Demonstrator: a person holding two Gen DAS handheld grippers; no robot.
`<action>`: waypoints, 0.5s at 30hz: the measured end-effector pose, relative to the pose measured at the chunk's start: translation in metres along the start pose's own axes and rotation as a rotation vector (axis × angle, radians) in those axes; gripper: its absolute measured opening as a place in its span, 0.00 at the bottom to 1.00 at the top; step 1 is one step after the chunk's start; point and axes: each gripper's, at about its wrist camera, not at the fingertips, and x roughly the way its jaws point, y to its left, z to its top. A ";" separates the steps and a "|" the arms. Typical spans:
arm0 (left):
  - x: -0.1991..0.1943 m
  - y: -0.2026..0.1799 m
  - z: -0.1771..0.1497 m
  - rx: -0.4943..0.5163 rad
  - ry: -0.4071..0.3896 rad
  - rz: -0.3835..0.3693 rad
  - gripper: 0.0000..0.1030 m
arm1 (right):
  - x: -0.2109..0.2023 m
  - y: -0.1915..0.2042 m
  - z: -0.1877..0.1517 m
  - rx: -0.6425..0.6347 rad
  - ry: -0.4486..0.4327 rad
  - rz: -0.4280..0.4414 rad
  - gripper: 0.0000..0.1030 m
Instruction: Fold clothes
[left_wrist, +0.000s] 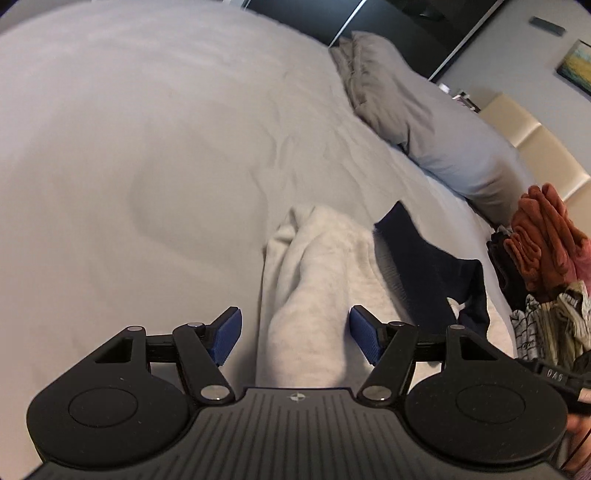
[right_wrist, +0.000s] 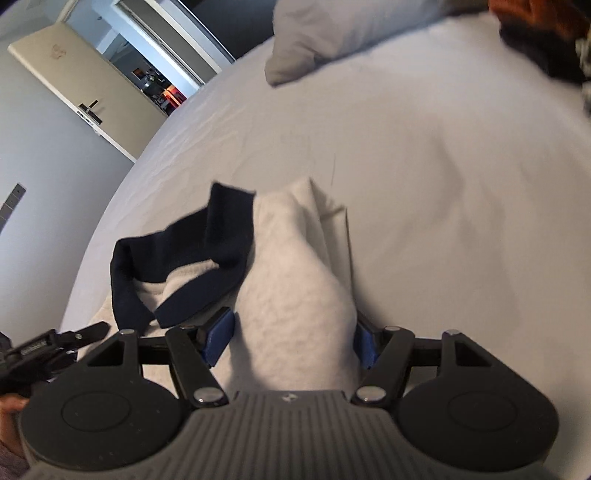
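A cream sweatshirt (left_wrist: 314, 266) with a navy collar piece (left_wrist: 424, 258) lies bunched on the white bed sheet (left_wrist: 147, 147). My left gripper (left_wrist: 295, 332) is open, with a ridge of the cream fabric running between its blue pads (left_wrist: 225, 336) and a gap on each side. In the right wrist view the same sweatshirt (right_wrist: 295, 277) and its navy part (right_wrist: 207, 251) lie ahead. My right gripper (right_wrist: 291, 343) also stands open. A thick fold of fabric fills the space between its pads (right_wrist: 218, 339) and partly hides the right one.
A grey pillow (left_wrist: 424, 122) lies at the head of the bed, also seen as the pillow (right_wrist: 332, 29). A pile of rust, dark and patterned clothes (left_wrist: 546, 258) sits at the right edge. A pale door (right_wrist: 74, 74) stands beyond the bed edge.
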 end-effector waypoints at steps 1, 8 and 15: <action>0.004 0.003 -0.001 -0.021 0.009 -0.009 0.62 | 0.002 -0.001 0.000 0.004 0.003 0.002 0.68; 0.027 0.009 0.000 -0.086 0.048 -0.063 0.60 | 0.014 0.003 0.005 0.008 0.025 0.024 0.65; 0.033 -0.010 0.002 0.011 0.065 -0.021 0.54 | 0.018 0.018 0.009 -0.054 0.033 0.007 0.57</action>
